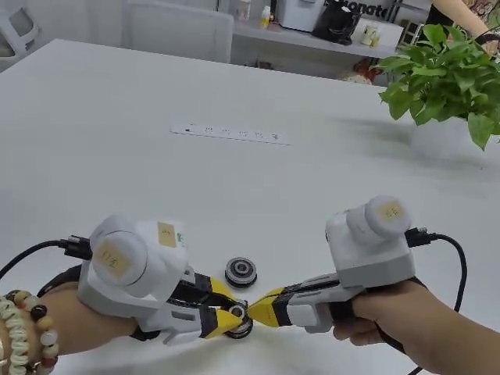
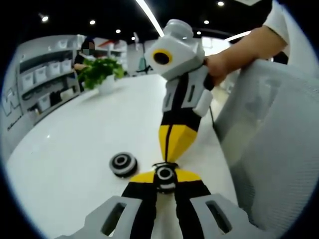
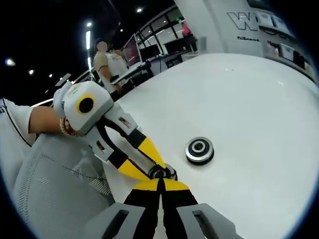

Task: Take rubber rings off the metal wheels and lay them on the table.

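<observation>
A small metal wheel [image 1: 240,327] with a black rubber ring sits between the yellow jaws of my left gripper [image 1: 233,316], which is shut on it just above the white table [image 1: 258,195]. My right gripper [image 1: 255,306] comes in from the right, its jaws pressed together on the ring at the wheel's edge. In the left gripper view the held wheel [image 2: 165,176] sits at my jaw tips with the right gripper [image 2: 169,158] pinching its top. In the right gripper view my shut right gripper [image 3: 160,182] meets the wheel [image 3: 162,173]. A second wheel [image 1: 241,271] lies flat on the table just behind.
A white power strip [image 1: 230,133] lies across the middle of the table. A potted plant [image 1: 441,78] stands at the far right. Cables trail from both grippers. A white mesh chair [image 2: 269,139] stands beside the table edge. A person [image 3: 107,62] stands in the background.
</observation>
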`<act>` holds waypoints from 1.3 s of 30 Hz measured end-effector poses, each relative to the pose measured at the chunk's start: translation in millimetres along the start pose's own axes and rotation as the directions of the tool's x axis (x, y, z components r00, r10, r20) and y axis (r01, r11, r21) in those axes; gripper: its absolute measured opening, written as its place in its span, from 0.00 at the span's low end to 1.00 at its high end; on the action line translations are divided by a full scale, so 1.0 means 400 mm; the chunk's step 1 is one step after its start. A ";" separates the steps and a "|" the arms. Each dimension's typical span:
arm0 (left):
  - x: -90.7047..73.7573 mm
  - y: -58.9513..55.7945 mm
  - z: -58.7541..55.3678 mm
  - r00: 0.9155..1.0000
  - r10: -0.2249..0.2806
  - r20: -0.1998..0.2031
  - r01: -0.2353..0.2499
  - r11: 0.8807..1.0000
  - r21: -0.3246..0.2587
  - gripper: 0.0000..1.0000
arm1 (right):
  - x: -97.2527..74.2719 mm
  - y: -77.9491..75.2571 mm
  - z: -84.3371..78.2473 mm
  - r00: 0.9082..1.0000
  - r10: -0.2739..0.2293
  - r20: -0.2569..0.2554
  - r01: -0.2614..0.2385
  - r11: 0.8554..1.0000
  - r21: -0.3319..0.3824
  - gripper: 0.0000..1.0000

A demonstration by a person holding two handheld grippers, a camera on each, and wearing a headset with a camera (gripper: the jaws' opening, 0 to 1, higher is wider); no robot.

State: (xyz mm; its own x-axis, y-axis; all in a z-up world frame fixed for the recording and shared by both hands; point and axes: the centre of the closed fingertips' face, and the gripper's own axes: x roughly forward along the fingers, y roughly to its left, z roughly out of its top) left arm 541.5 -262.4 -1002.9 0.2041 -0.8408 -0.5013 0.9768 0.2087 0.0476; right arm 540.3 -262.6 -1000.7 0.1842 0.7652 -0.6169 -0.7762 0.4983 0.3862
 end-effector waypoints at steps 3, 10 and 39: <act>0.000 0.000 0.000 1.000 0.000 0.000 0.000 1.000 -0.001 0.14 | 0.000 0.003 0.003 1.000 0.005 0.003 -0.005 1.000 0.000 0.00; 0.001 0.000 -0.001 1.000 0.000 -0.003 0.000 1.000 -0.001 0.13 | -0.001 0.006 0.007 1.000 0.016 0.020 -0.017 1.000 0.016 0.00; -0.005 0.001 0.016 1.000 0.006 -0.003 -0.006 1.000 0.012 0.16 | -0.006 -0.015 0.011 0.999 -0.033 0.028 0.031 0.997 0.065 0.00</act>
State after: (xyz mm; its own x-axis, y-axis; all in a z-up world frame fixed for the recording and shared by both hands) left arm 542.1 -263.8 -996.5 0.2096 -0.8382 -0.5034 0.9763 0.2073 0.0614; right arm 547.4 -265.6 -998.6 0.2269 0.7594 -0.6098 -0.7292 0.5475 0.4106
